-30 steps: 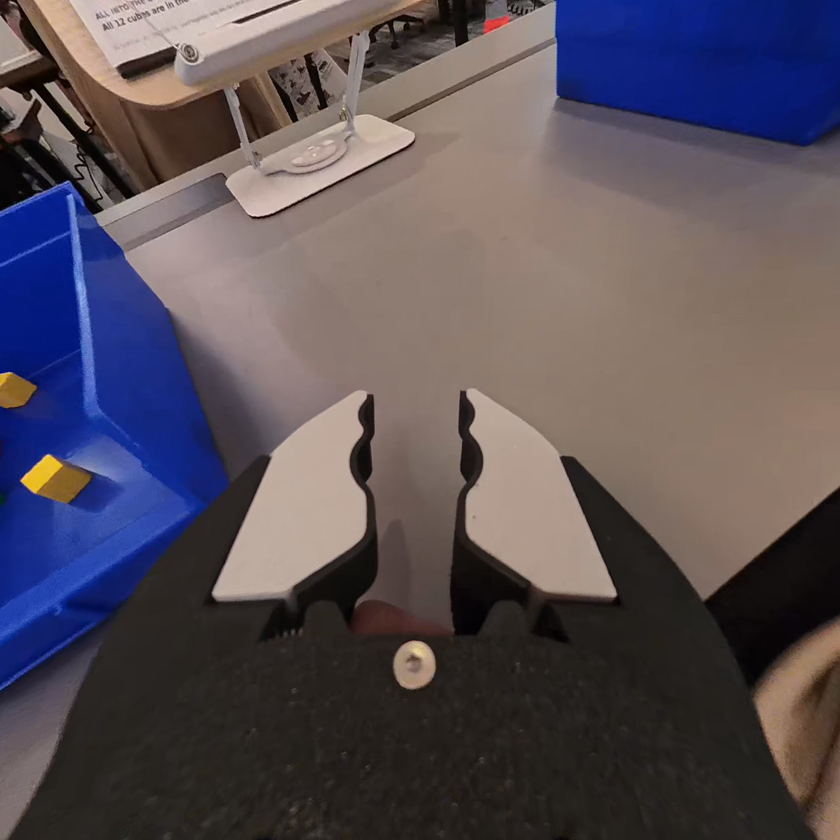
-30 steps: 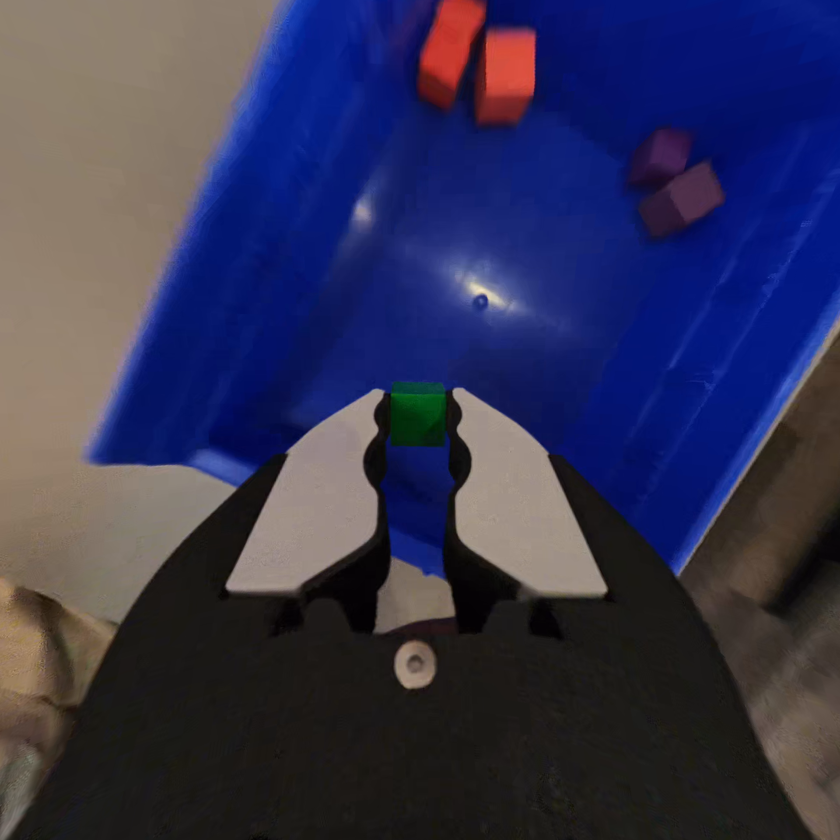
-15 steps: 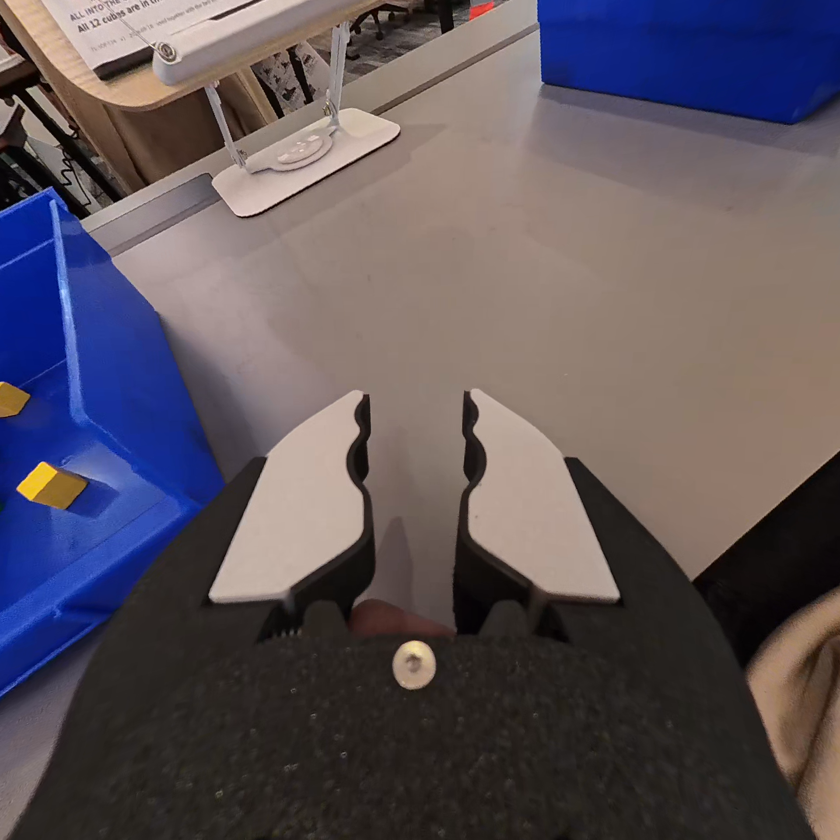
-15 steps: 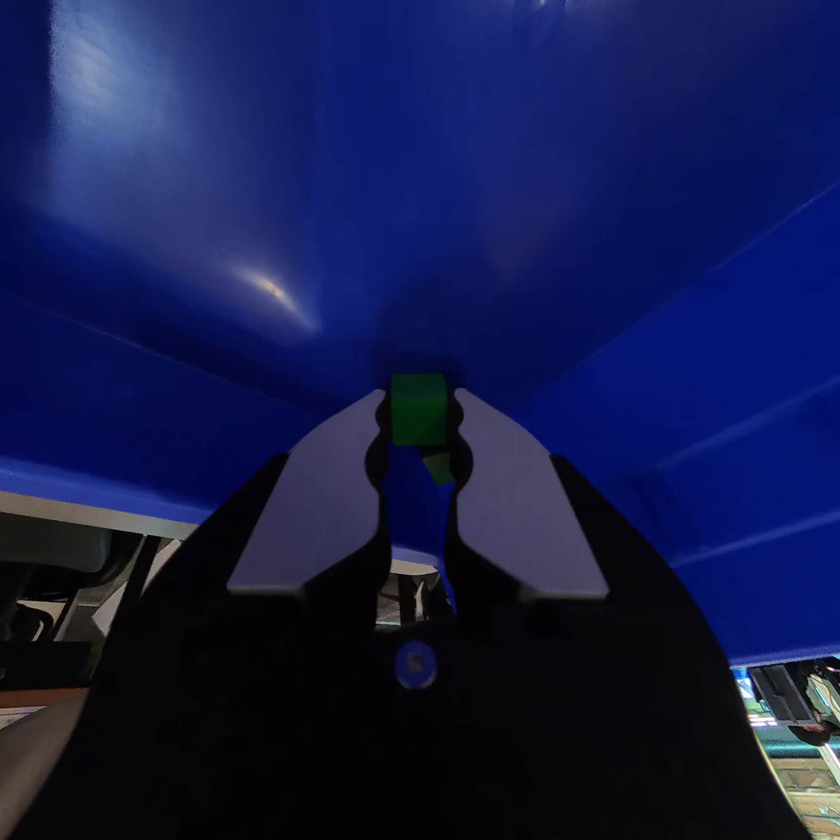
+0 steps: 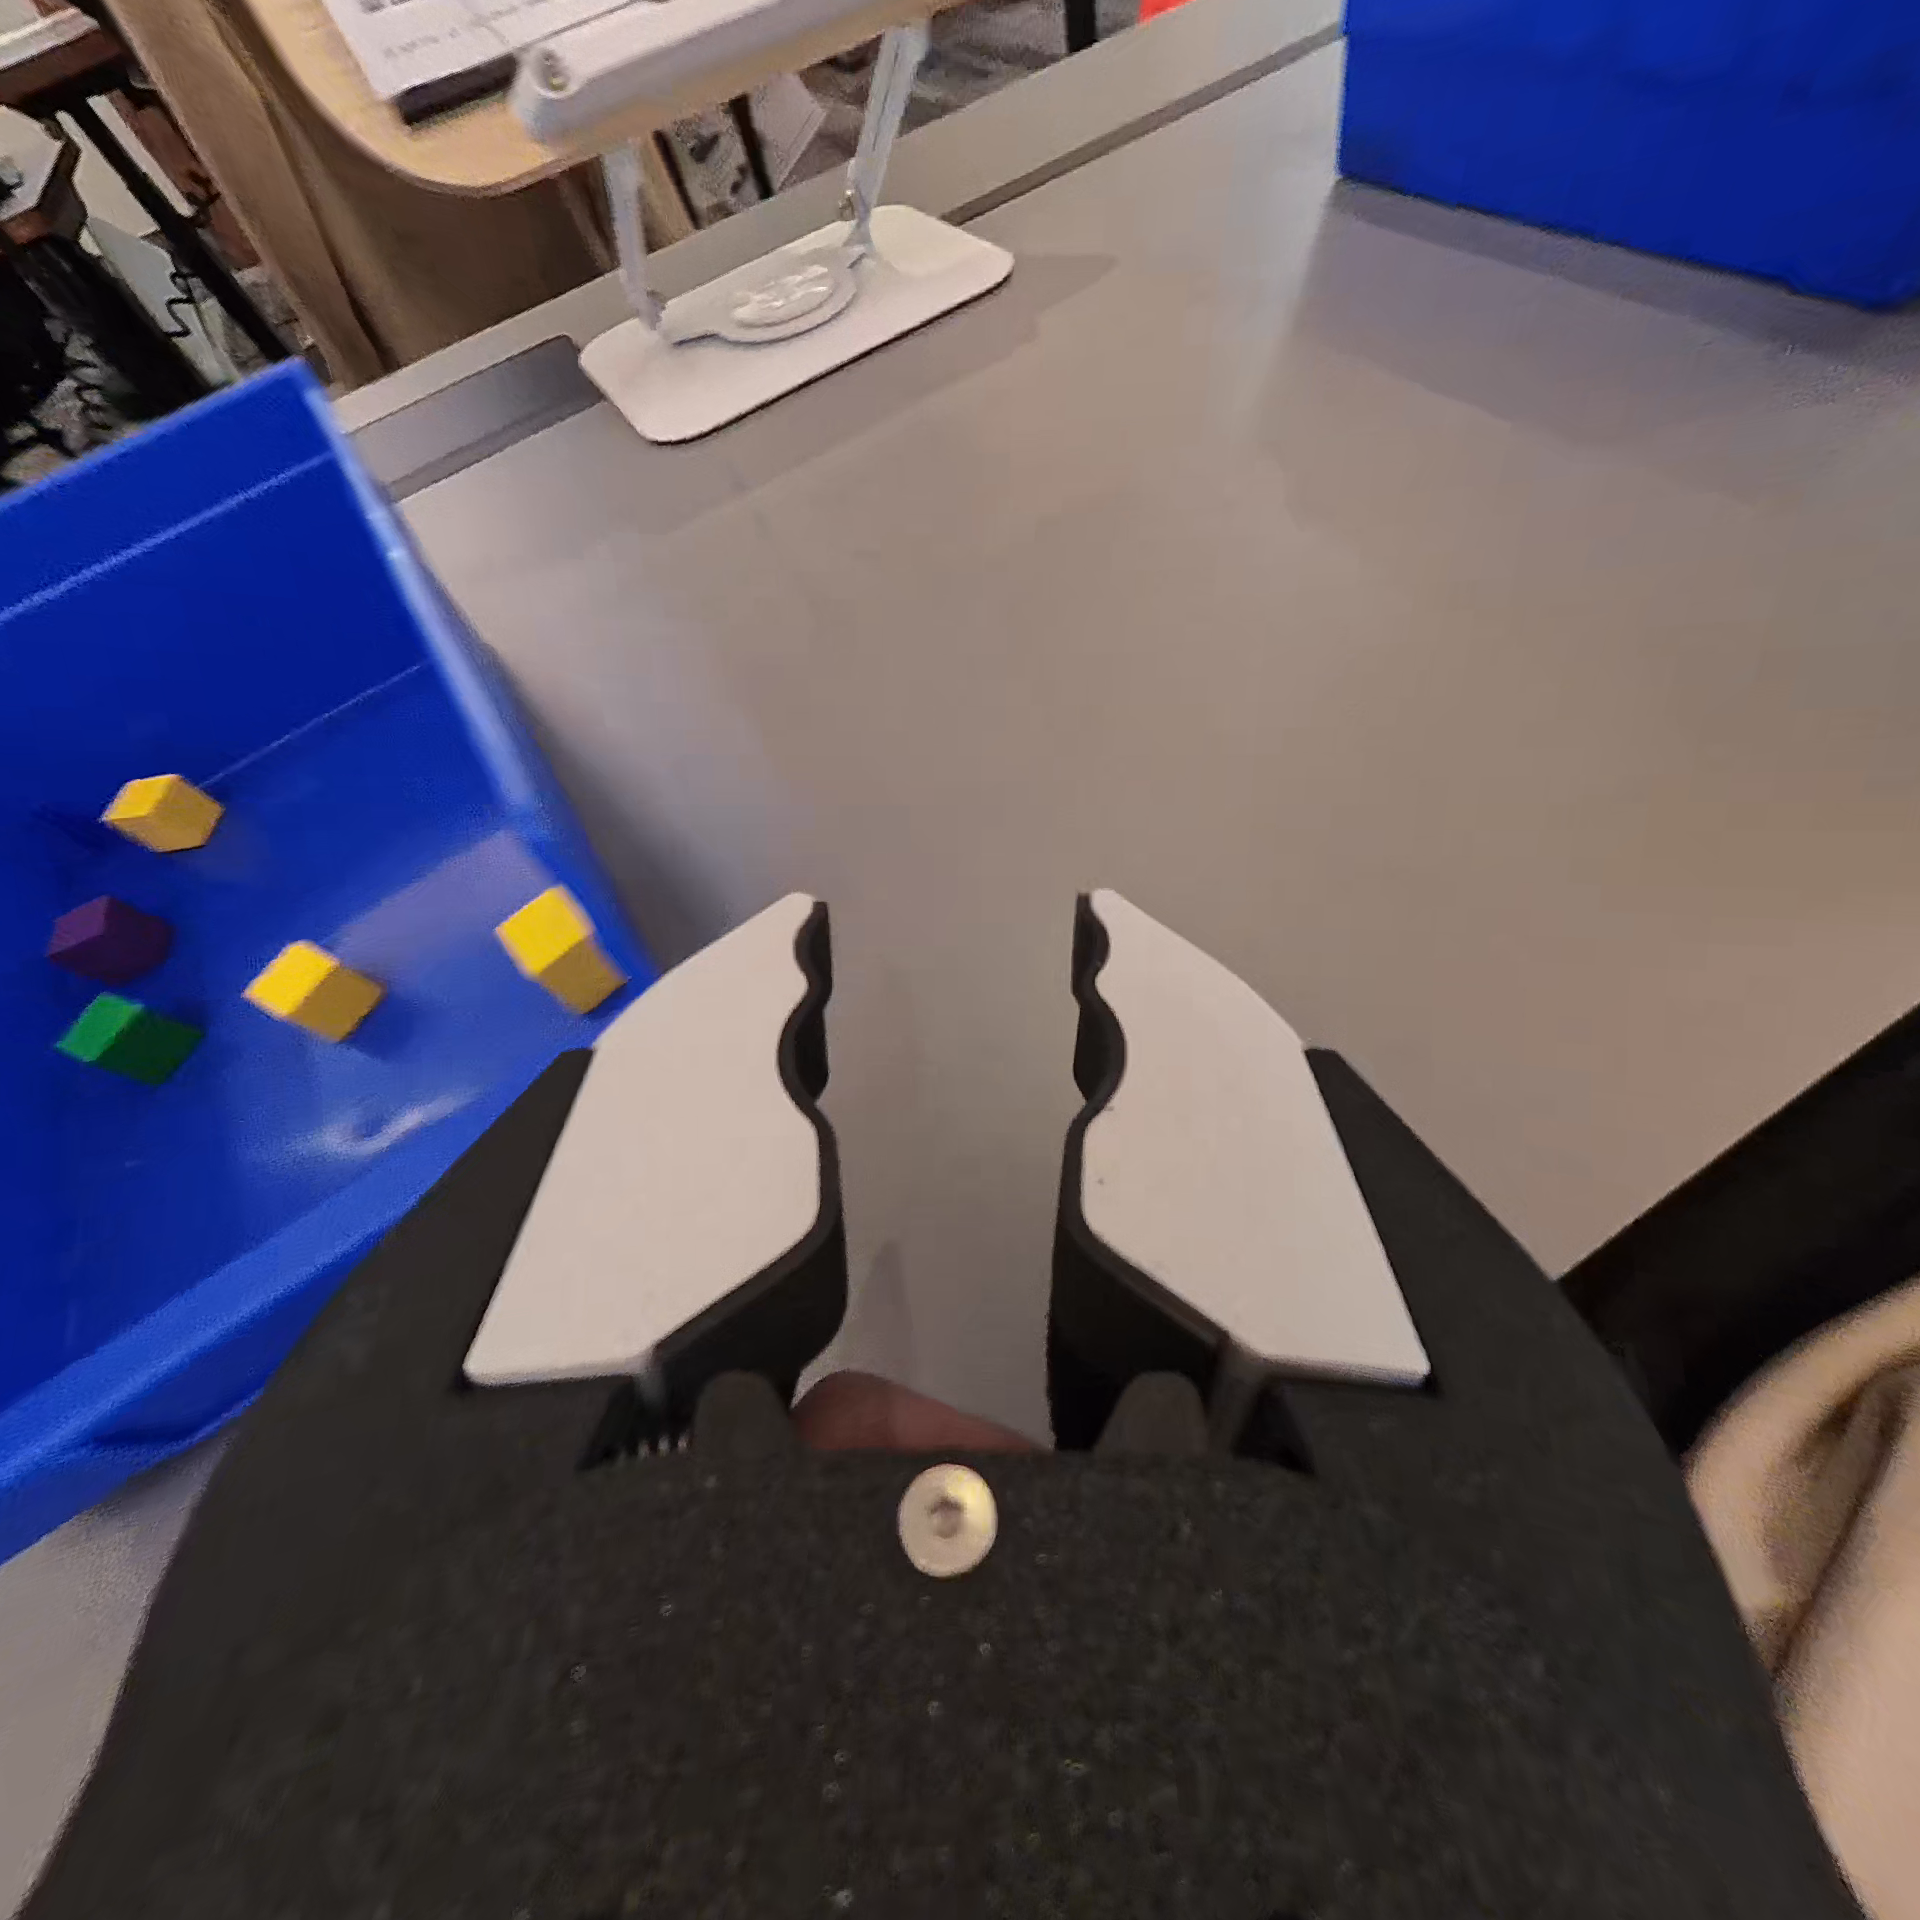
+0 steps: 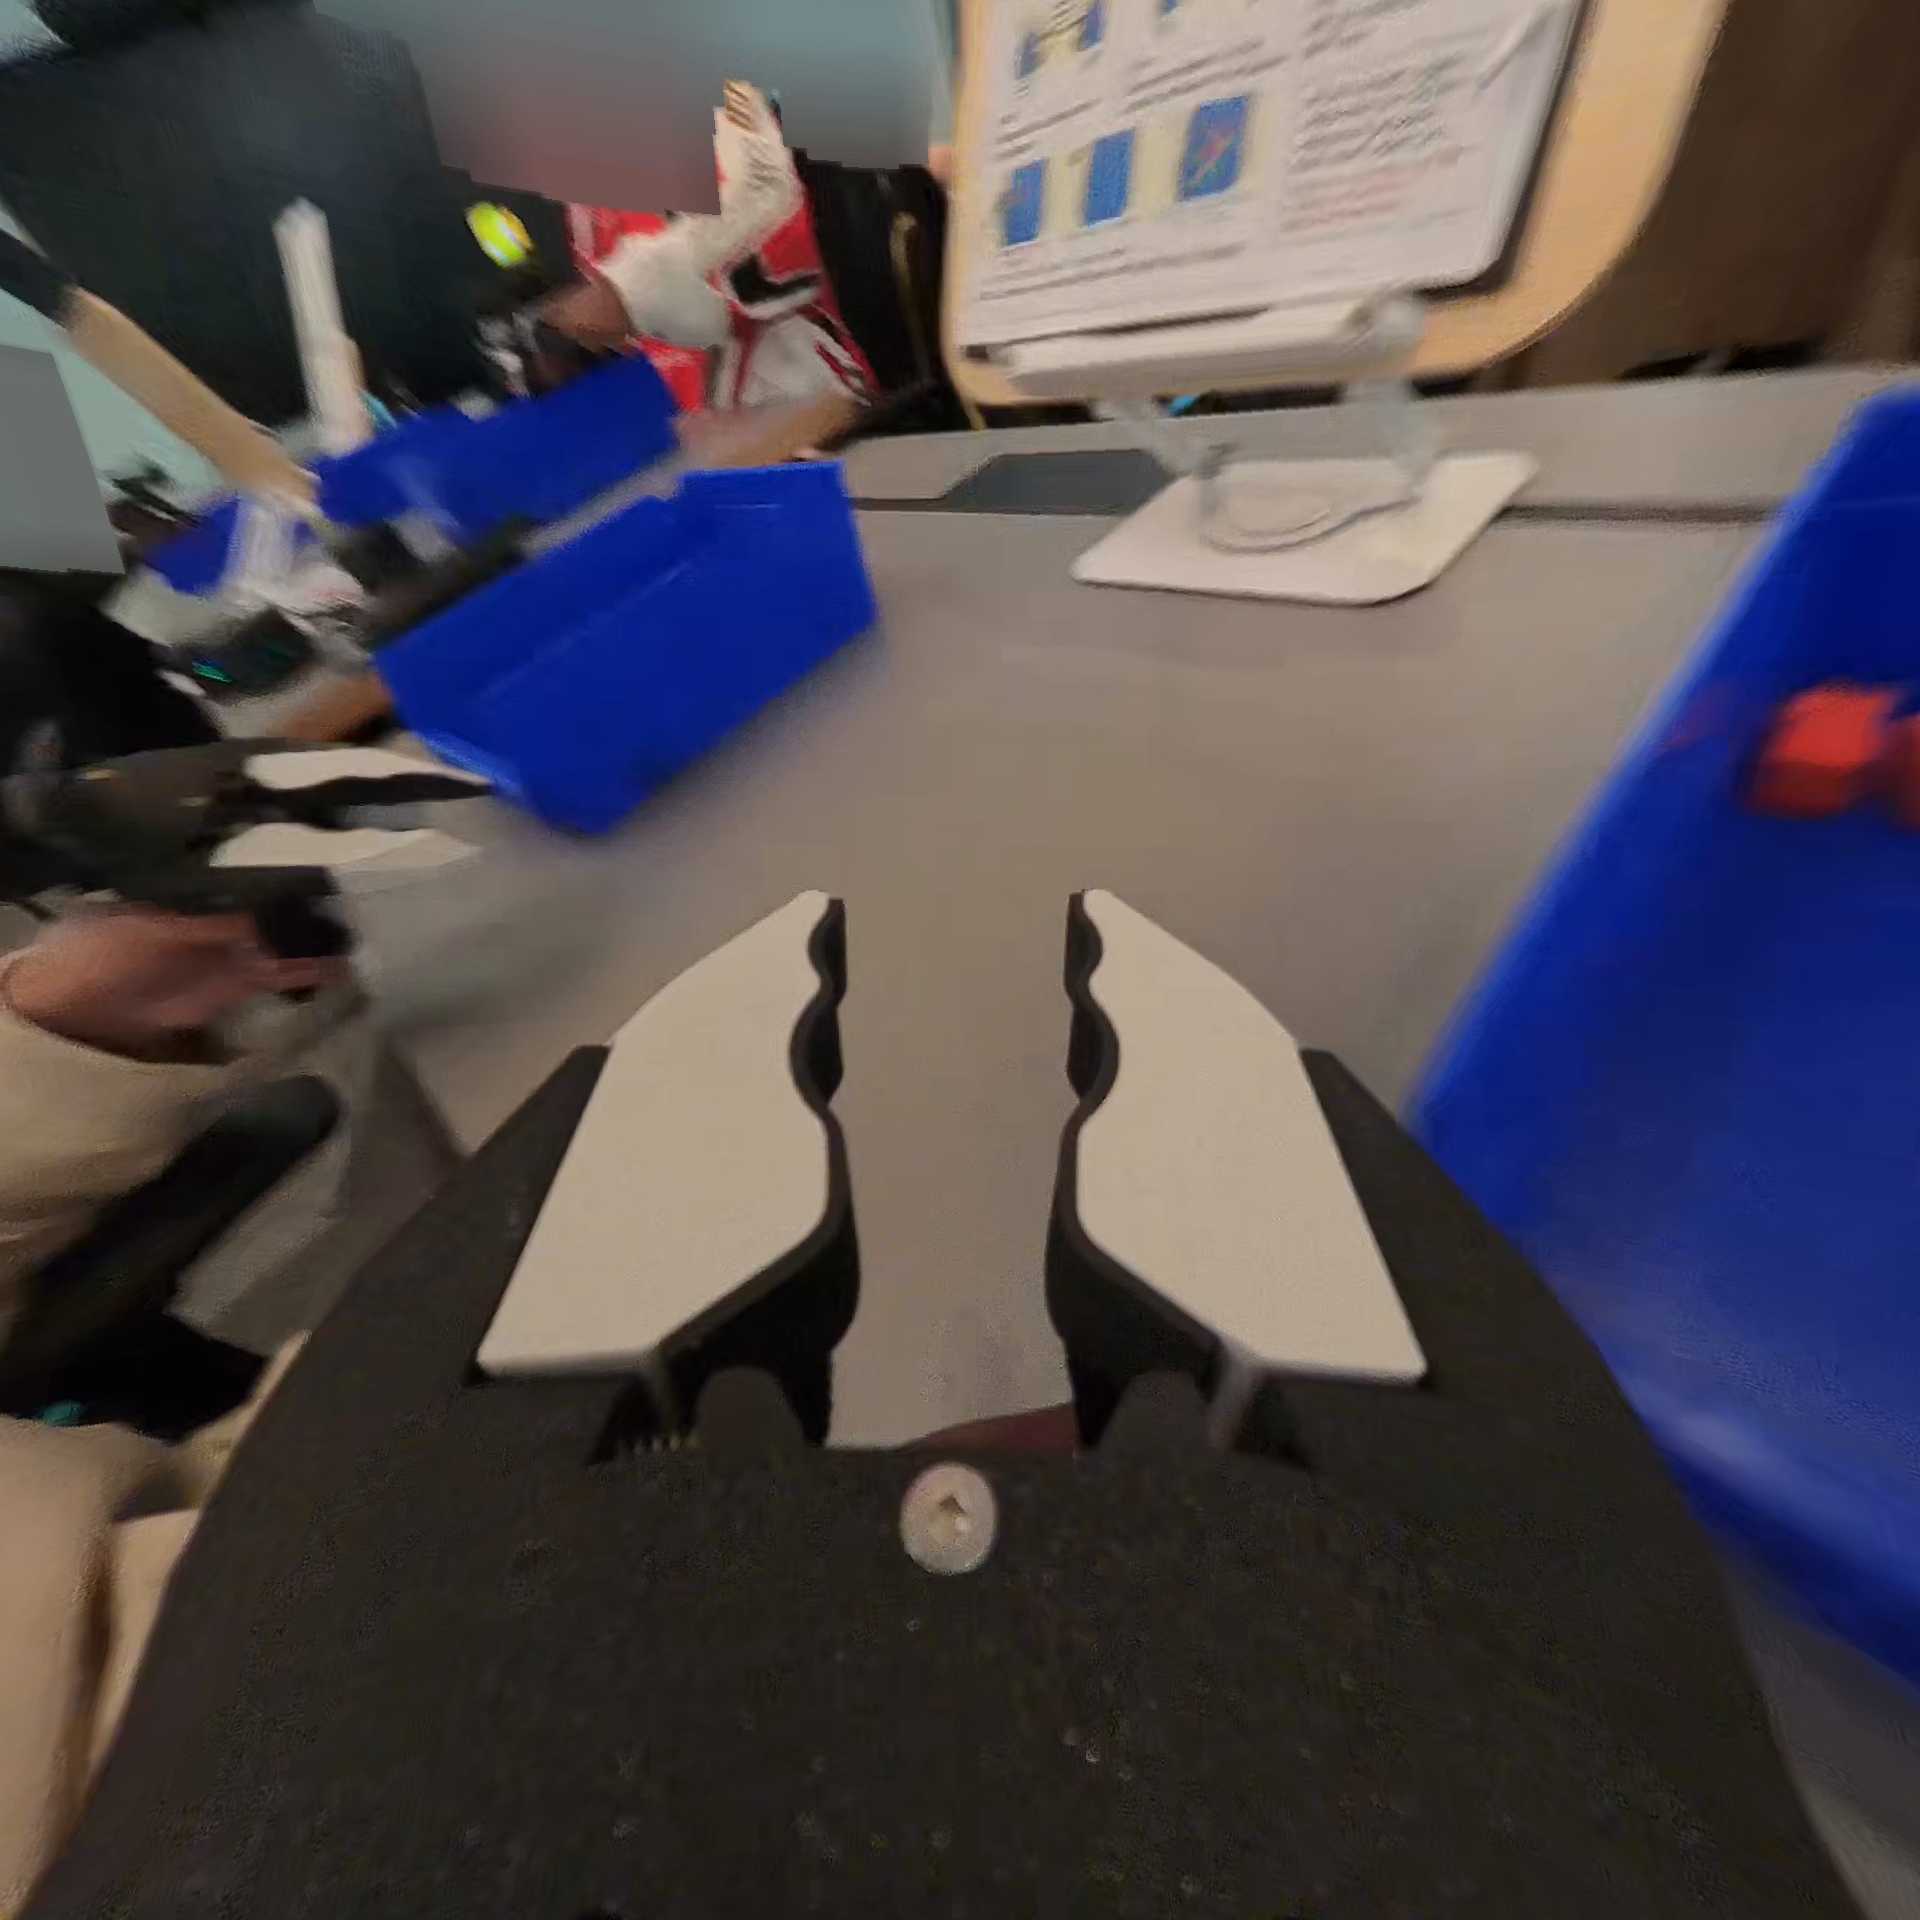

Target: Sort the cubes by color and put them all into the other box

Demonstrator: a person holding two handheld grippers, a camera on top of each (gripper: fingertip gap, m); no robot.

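My left gripper (image 5: 951, 914) is open and empty over the grey table (image 5: 1247, 727). To its left stands a blue box (image 5: 312, 623) holding three yellow cubes (image 5: 312, 989), a purple cube (image 5: 109, 935) and a green cube (image 5: 127, 1037). My right gripper (image 6: 954, 914) is open and empty above the table, with nothing between its pads. The other blue box (image 6: 1683, 1091) stands at its right with a red cube (image 6: 1829, 764) showing inside. The first box also shows in the right wrist view (image 6: 644, 644), with my left gripper (image 6: 343, 779) in front of it.
A white document stand (image 5: 800, 312) with a printed sheet stands at the table's far edge; it also shows in the right wrist view (image 6: 1309, 520). The second box shows at the left wrist view's top right (image 5: 1642, 135). People and more blue boxes (image 6: 488, 457) lie beyond the table. About 35 centimetres separates my left fingertips from my right.
My right gripper held a green cube down inside the box, then opened and swung out; the cube has left its grasp. My left gripper opened a little and turned toward the left box.
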